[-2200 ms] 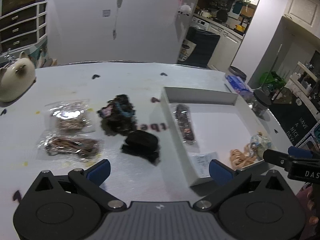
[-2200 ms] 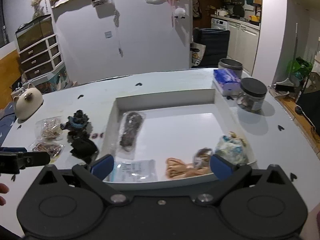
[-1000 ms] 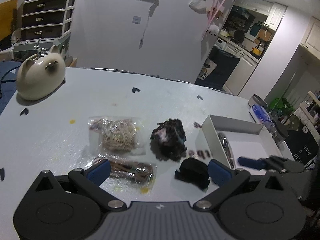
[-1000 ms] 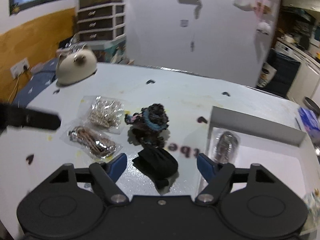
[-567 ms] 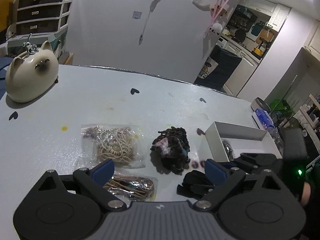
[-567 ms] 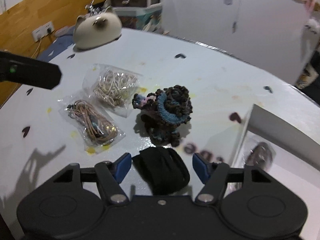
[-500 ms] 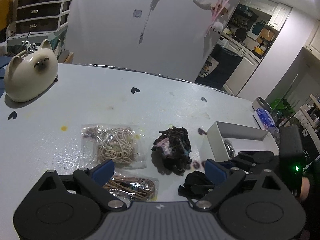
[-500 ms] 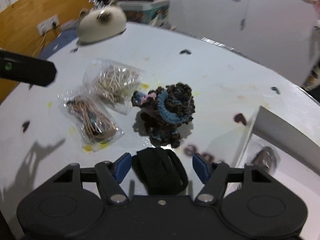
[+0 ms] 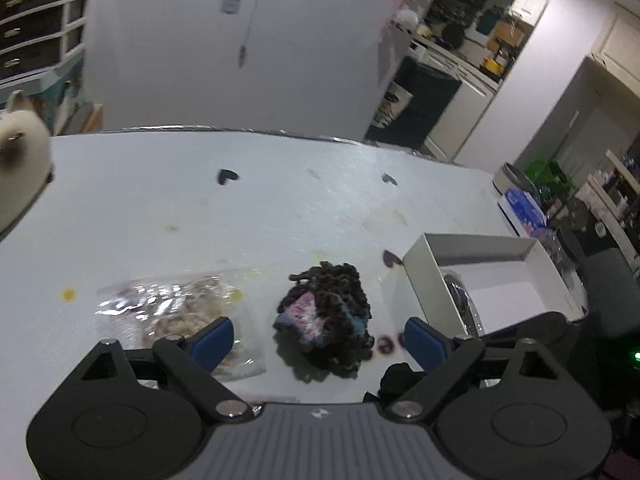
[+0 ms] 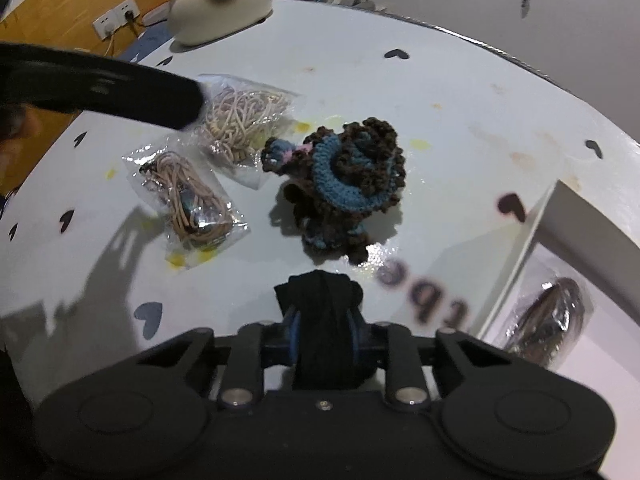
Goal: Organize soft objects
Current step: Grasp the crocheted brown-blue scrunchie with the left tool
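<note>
My right gripper (image 10: 322, 330) is shut on a black soft fabric item (image 10: 324, 308) that rests low on the white table; the item also shows in the left wrist view (image 9: 396, 380). Just beyond it lies a brown, blue and pink crocheted piece (image 10: 344, 184), which also lies in front of my left gripper (image 9: 316, 340), open and empty above the table, straddling the crocheted piece (image 9: 326, 320). Two clear bags of cord lie to the left: a pale one (image 10: 240, 116) and a pinkish one (image 10: 188, 200).
A white open box (image 9: 500, 276) stands at the right and holds a bagged dark item (image 10: 552, 320). A cream cat-shaped object (image 10: 220, 4) sits at the table's far left. A blue tissue pack (image 9: 524, 208) and a round container (image 9: 516, 172) stand beyond the box.
My right gripper has closed on the black fabric item, which lay between its open fingers half a second ago. My left gripper has moved forward over the bags toward the crocheted piece.
</note>
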Motion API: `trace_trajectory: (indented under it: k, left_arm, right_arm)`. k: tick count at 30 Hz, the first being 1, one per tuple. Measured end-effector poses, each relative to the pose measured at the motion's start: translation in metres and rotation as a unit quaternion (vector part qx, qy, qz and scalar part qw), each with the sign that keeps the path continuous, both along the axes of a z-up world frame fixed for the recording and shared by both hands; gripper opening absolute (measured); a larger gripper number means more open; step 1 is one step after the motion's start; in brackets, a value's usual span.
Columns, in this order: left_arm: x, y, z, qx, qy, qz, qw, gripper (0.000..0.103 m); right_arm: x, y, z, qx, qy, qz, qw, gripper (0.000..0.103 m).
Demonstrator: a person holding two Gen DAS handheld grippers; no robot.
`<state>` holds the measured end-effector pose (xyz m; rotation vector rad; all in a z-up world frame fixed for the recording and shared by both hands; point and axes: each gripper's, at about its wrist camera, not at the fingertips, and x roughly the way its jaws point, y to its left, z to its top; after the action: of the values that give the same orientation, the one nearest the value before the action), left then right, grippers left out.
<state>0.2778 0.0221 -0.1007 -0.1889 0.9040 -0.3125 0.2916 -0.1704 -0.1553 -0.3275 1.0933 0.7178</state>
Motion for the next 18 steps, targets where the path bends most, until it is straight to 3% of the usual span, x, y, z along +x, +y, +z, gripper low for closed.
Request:
trace_trajectory:
  k: [6, 13, 18]
  left_arm:
    - [0.027, -0.018, -0.018, 0.003, 0.017, -0.009, 0.9998, 0.081]
    - [0.051, -0.031, -0.041, 0.026, 0.033, -0.018, 0.9990, 0.079]
    - [0.060, -0.037, -0.054, 0.051, 0.046, -0.026, 0.9973, 0.068]
  right_arm:
    - [-0.018, -0.009, 0.010, 0.030, -0.005, -0.060, 0.998, 0.020]
    - [-0.044, -0.014, 0.017, 0.049, -0.007, -0.106, 0.993, 0.020]
    - [-0.052, -0.019, 0.023, 0.055, -0.012, -0.140, 0.989, 0.020]
